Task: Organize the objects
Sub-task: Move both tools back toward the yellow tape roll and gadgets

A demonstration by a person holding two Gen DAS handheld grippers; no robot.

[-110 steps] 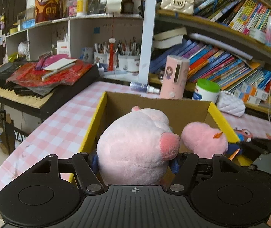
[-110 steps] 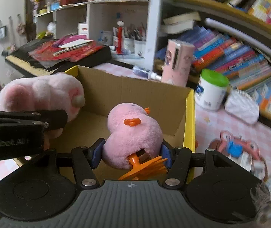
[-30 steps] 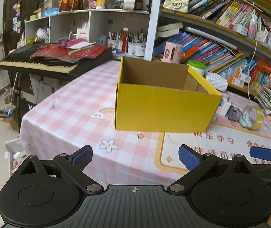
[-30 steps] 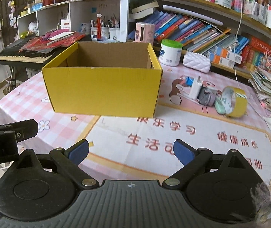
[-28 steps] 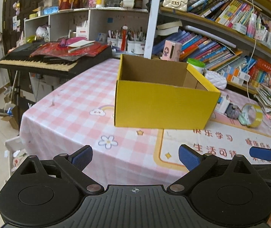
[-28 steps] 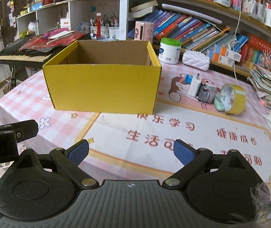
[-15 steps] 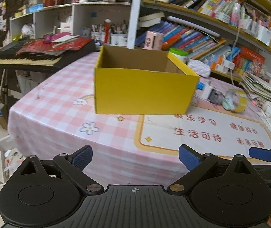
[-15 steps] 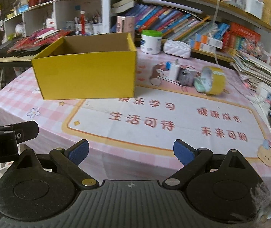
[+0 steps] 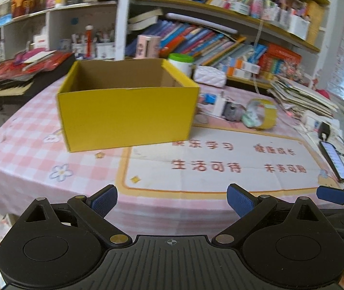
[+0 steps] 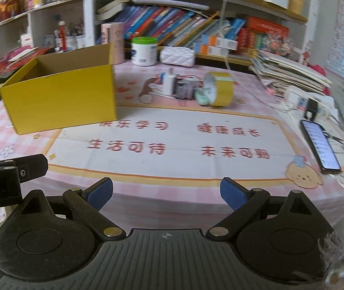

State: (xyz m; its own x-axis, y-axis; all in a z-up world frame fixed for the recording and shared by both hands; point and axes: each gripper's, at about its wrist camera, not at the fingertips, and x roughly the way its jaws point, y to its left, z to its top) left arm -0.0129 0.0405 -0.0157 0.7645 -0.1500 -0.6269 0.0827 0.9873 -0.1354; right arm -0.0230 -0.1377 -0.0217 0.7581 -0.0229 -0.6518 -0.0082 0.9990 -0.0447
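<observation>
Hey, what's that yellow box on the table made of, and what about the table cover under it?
The yellow box looks like cardboard: matte yellow outside, plain brown inside, with thin folded walls and creased corners. The table cover seems to be a printed plastic or coated sheet; it drapes over the edge and shows fold creases, though the blur leaves that open.

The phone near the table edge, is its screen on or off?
On: the phone screen glows with lines of content.

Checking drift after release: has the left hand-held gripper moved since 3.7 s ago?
Yes. The left hand-held gripper has pulled back from the yellow box, now open over the table edge.
</observation>
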